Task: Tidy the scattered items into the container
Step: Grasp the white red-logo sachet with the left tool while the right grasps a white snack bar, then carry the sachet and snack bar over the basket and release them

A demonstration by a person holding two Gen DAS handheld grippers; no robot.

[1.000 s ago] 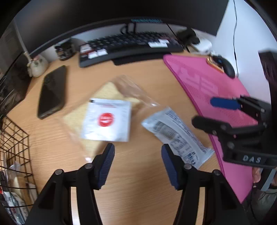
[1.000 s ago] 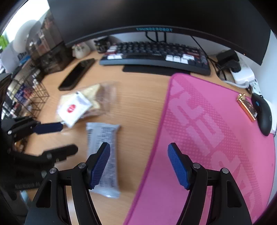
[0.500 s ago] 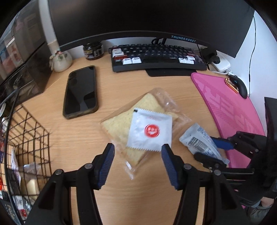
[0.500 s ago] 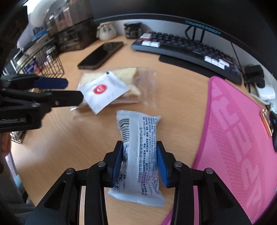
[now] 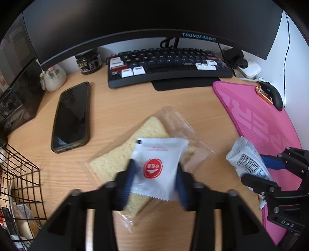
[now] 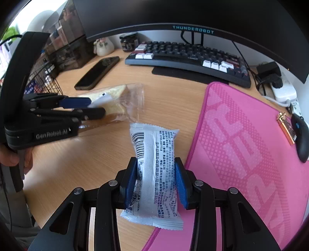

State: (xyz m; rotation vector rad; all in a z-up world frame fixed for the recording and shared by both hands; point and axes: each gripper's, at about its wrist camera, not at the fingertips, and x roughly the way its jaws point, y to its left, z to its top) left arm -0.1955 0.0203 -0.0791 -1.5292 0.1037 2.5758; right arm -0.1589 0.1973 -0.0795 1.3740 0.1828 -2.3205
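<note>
The left tongs (image 5: 154, 179) are closing around the flat white packet with a red dot (image 5: 158, 170), which lies on the bagged bread. The right tongs (image 6: 156, 183) squeeze the long white snack pack (image 6: 154, 164). The black wire basket (image 5: 21, 173) waits at the lower left of the left view, nearer the left tongs.

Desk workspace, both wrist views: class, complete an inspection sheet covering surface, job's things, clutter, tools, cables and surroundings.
Surface: wooden desk, pink mouse mat.
Job's things: white sachet with red logo lying on clear-bagged bread slice; white printed snack packet; black wire basket, packets inside.
Clutter: black phone, keyboard, dark jar, mouse.
Tools: left tool closing around sachet; right tool shut on packet.
Cables: white power strip, plugged leads.
Surroundings: monitor.
</note>
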